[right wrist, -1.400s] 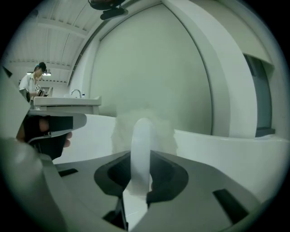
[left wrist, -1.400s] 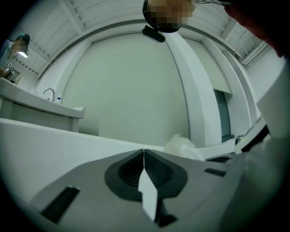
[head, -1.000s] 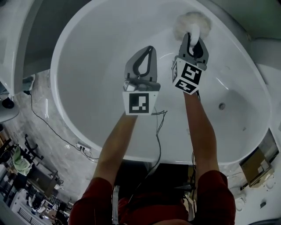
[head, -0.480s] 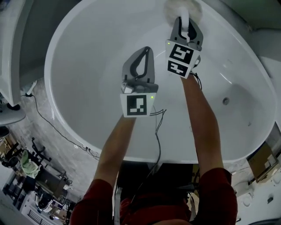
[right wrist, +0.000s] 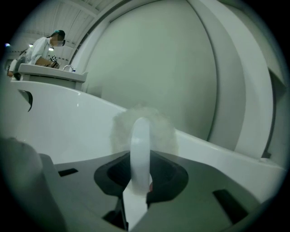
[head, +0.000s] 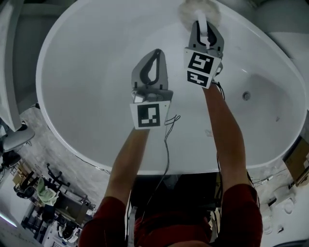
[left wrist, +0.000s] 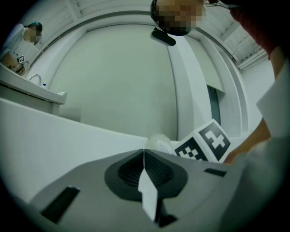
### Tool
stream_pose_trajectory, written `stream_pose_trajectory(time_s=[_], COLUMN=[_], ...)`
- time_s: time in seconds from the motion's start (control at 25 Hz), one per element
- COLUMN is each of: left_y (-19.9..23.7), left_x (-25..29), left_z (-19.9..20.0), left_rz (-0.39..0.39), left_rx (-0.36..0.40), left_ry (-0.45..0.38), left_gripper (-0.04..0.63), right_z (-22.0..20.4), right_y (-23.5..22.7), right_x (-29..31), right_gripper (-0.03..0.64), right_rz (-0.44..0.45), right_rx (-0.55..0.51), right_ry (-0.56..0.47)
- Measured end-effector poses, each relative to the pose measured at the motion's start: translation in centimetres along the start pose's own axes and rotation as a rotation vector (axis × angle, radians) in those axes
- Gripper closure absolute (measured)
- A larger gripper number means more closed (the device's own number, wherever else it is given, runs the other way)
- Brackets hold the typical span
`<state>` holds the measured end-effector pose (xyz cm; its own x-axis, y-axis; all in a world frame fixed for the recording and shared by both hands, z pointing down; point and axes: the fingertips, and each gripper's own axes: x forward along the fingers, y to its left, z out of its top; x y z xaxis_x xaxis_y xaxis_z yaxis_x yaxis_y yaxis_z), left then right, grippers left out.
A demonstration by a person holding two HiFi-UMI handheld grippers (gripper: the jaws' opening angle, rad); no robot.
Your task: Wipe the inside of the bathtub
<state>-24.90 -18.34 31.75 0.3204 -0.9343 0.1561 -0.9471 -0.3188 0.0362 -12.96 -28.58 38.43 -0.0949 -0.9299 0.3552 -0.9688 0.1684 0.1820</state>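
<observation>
Our right tool [right wrist: 138,168] is clenched on the white handle [right wrist: 139,136] of a wiper. The handle stands edge-on between the jaws, and the fluffy pad [right wrist: 154,122] sits just beyond their tips. In the head view the right tool [head: 204,25] reaches to the far edge of the bathtub [head: 91,77]. There the fluffy pad [head: 197,6] lies at the inner wall just under the far rim, and it looks pressed to the wall, though we cannot confirm contact.

We judge the handle to be stiff, light plastic, so a grip this close to the pad should give firm control. The pad looks soft and should flatten and drag on the glossy wall, so steady pressure seems better than force. The smooth handle could twist between the jaws if we lean sideways.

Our left tool [left wrist: 144,158] is closed on nothing, its jaw tips meeting. In the head view the left tool [head: 155,54] hovers over the middle of the basin, near the right one but apart from it.

The tub's interior is broad and smooth, with wide sweeps free toward the left edge and the near edge. Toward the right edge a small round fitting [head: 246,96] sits on the wall, and we would have to wipe around it. A thin cable [head: 169,123] hangs below the left tool over the near wall and could trail across the surface.
</observation>
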Motion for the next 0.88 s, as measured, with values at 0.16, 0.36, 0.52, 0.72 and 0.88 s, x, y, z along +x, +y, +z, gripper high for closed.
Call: stream_pose_trajectory(time_s=[0.16,0.36,0.52,0.72,0.88], left_y=[-3.6,-11.4,-18.1,-26.2,-33.7], left_x=[0.9,2.0,3.7,5.5,6.0], left_z=[-0.3,-0.7,-0.7,-1.8,-3.0], left_rz=[-0.048,-0.124,-0.188,-0.248,-0.284], left_rx=[0.007,0.027,0.040,0.052,0.057], left_ry=[0.003,0.007,0.007,0.010,0.010], left_gripper=[0.579,0.579,0.578,0.579,0.578], right_z=[-2.2,-5.4,-8.1,-12.2,-16.2], right_y=[-4.1,-11.7,-18.7,-27.3,-34.4], right_x=[-1.5,-4.5,-6.4,-8.7,-11.6], right_gripper=[0.526,0.526,0.526,0.526,0.526], right_rz=[-0.047,-0.103,-0.160,-0.225,-0.259], right_rx=[0.013,0.046,0.073,0.102,0.101], right_ry=[0.019,0.033,0.053,0.068,0.080])
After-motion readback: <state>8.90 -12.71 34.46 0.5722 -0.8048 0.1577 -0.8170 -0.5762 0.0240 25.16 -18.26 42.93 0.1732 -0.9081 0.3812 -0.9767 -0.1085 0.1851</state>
